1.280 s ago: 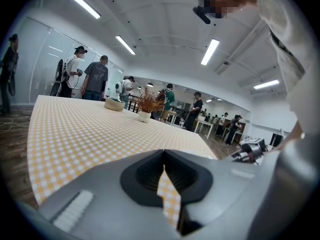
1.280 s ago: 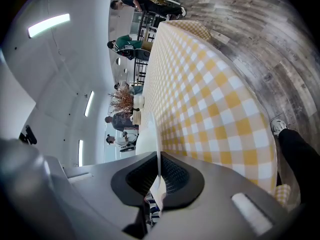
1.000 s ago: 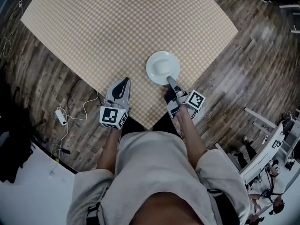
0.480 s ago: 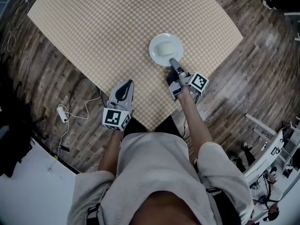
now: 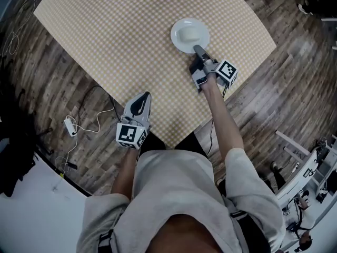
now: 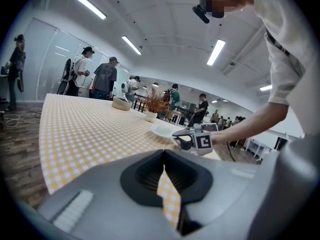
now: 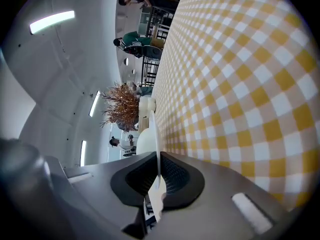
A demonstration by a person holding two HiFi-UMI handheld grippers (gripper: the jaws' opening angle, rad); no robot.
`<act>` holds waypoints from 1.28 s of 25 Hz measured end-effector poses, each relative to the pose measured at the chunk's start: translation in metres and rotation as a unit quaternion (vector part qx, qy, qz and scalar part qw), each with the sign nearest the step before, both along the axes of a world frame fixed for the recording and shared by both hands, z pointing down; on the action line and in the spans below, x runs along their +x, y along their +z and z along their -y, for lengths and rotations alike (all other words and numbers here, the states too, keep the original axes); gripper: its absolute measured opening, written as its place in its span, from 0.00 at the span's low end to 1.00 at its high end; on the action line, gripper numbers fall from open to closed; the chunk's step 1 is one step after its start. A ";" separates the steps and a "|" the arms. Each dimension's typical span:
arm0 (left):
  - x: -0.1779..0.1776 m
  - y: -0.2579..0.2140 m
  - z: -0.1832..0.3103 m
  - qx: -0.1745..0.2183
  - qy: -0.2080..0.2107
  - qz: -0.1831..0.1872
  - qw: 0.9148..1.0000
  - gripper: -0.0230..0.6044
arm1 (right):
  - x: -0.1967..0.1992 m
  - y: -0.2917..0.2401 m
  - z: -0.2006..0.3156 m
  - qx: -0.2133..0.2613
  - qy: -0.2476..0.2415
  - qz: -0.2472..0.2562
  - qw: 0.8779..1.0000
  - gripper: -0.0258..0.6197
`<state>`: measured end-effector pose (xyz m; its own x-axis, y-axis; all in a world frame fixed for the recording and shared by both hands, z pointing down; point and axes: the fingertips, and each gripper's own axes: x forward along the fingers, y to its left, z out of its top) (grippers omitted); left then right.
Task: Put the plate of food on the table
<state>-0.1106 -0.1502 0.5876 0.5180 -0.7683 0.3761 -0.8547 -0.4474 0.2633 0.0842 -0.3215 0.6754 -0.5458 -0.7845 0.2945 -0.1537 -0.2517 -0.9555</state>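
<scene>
While the right gripper (image 5: 197, 48) pinches its near rim, round plate (image 5: 178, 35) of pale food (image 5: 190, 34) held level over checked table (image 5: 105, 41); left gripper (image 5: 140, 96) closed, empty

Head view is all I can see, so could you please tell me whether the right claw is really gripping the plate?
Observer: Yes. In the right gripper view the right claw is shut on the thin rim of the white plate.
Operator: Thank you. Is the left claw carrying anything?
Observer: No. The left gripper view shows the left claw shut and empty, with only the checked tablecloth beyond it.
Operator: What stands beyond the plate?
Observer: A dried brown plant in a white pot, upright on that cloth.
</scene>
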 end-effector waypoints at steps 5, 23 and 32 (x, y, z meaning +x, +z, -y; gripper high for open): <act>-0.001 -0.005 -0.001 0.001 -0.001 -0.005 1.000 0.05 | -0.003 -0.004 0.019 -0.002 0.005 0.005 1.000 0.06; 0.004 -0.002 -0.004 -0.004 -0.001 -0.016 1.000 0.05 | 0.000 0.012 0.017 -0.051 0.014 0.011 0.999 0.06; 0.004 -0.001 -0.003 -0.002 -0.005 -0.019 1.000 0.05 | 0.001 0.017 0.018 -0.097 0.025 0.017 0.995 0.06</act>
